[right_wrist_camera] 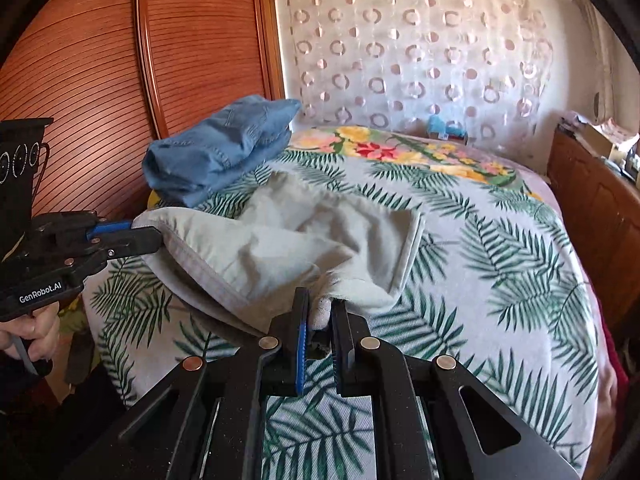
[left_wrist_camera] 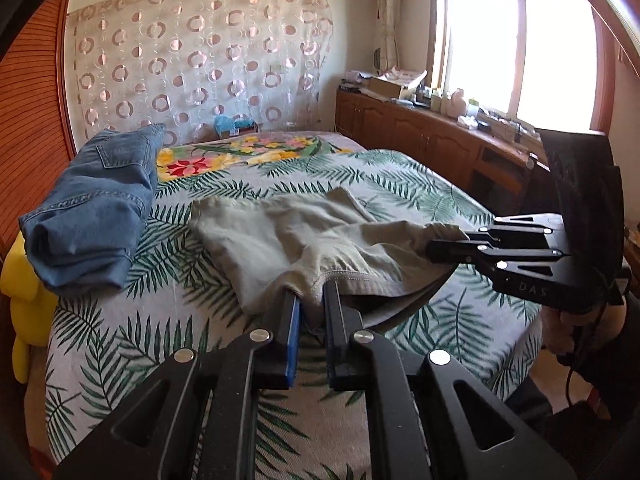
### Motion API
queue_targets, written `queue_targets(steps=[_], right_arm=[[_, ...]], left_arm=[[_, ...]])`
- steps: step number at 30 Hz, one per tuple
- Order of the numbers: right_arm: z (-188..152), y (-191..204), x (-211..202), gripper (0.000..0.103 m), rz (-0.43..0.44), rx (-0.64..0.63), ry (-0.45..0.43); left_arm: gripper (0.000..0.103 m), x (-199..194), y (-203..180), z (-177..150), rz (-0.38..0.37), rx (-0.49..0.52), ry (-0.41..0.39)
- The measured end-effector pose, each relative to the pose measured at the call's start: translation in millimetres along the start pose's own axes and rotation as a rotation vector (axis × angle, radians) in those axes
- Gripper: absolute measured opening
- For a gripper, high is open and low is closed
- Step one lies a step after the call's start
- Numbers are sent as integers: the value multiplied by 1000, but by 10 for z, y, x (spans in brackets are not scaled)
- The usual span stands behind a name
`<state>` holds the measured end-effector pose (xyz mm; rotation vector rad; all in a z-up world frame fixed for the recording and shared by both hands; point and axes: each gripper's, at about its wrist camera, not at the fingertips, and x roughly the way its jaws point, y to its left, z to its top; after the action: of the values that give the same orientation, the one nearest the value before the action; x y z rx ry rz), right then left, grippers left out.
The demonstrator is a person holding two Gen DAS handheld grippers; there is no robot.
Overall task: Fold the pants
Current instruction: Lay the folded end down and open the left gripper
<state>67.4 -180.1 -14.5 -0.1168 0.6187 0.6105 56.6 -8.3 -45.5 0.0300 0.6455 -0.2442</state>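
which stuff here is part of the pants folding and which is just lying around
In the job: beige pants, left gripper and right gripper, each shut on the pants' near edge.

Lying about: folded blue jeans, yellow plush, blue box at the bedhead.

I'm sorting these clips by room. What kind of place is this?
Most likely a home bedroom: a bed with a palm-leaf cover, a wooden wardrobe beside it, a low wooden cabinet under the window, and folded jeans lying on the bed.
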Motion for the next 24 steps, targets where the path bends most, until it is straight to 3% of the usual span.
queue_targets(steps=[4, 6, 9, 14, 24], right_arm=[[-12, -40, 69, 10, 2, 11, 14], [-26, -62, 98, 10, 8, 25, 27], [-88, -56, 167, 10, 13, 23, 53], [-115, -82, 229, 10, 5, 42, 90], [-180, -63, 85, 10, 29, 77, 63]], left_arm=[[20, -18, -33, -59, -8, 3, 20], [35, -40, -56, -85, -4, 8, 20], [46, -55, -60, -123, 4, 9, 15], [47, 32, -29, -154, 11, -9, 35], [47, 228, 49, -331, 9, -65, 103]])
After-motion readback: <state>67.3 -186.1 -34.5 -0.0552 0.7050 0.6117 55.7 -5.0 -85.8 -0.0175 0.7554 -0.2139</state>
